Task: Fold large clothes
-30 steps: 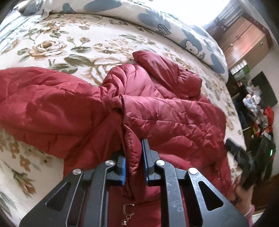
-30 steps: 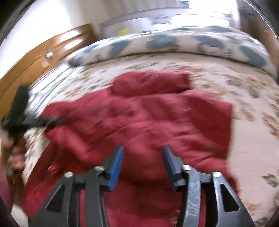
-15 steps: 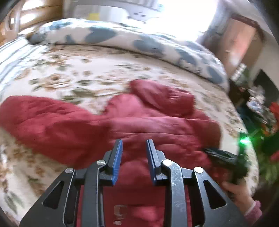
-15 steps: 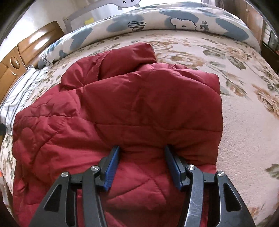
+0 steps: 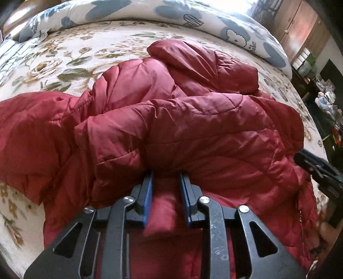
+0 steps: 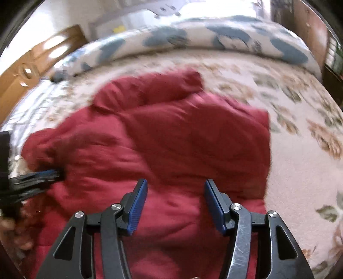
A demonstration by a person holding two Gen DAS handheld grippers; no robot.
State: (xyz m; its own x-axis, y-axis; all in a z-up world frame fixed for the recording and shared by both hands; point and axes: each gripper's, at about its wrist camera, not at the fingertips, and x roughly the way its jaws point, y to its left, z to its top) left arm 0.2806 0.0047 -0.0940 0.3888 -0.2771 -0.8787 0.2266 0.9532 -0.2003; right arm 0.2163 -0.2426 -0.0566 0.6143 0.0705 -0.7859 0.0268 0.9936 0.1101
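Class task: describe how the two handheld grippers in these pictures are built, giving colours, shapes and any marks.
Both the left gripper and the right gripper have black angular linkage frames with triangular cut-outs, silver round rivets and flat blue ribbed pads. The right frame's metal looks scratched. No cables or sleeves show.

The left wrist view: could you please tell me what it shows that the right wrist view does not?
Only the left wrist view shows the left gripper with a fold of the red quilted jacket between its pads.

Only the right wrist view shows the right gripper open above the jacket, and the wooden headboard.

Both show the floral bedspread and the blue-patterned duvet.
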